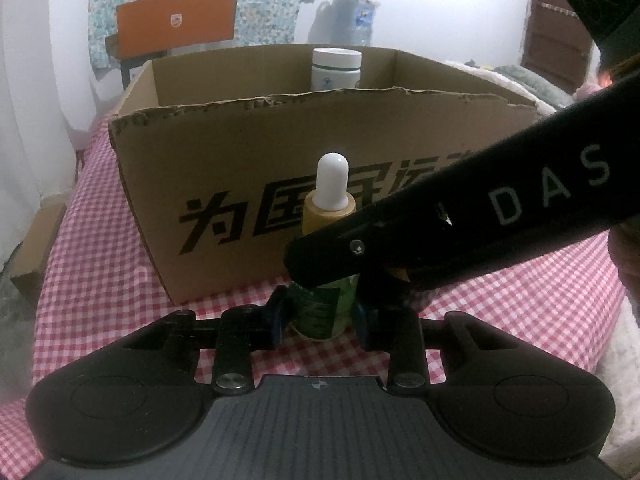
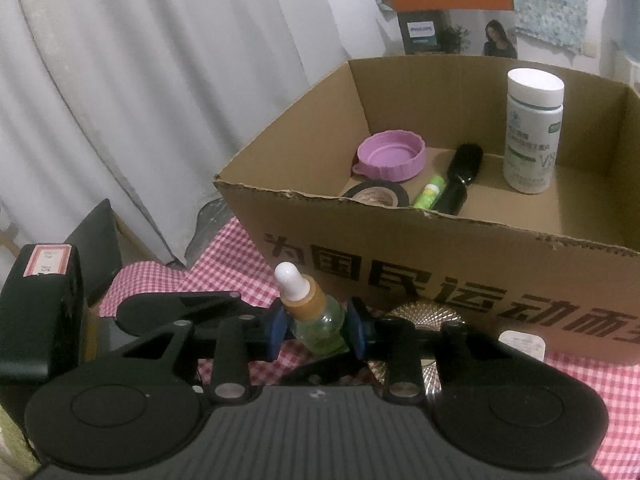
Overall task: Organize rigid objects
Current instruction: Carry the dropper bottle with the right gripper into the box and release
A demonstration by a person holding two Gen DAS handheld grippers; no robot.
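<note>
Bottle: dropper bottle [image 2: 316, 320] stands on the checked cloth [image 1: 120, 280], just near of the cardboard box [image 2: 440, 248].
Left gripper [image 1: 320, 316]: clamps its base.
Right gripper [image 2: 316, 330]: clamps its middle.
Risk: uneven pulls could tip it.

the left gripper [image 1: 320, 314] clamps a green dropper bottle [image 1: 320, 312] standing on checked cloth [image 1: 100, 240] before a cardboard box [image 1: 240, 152], right gripper [image 1: 344, 256] crossing it.
</note>
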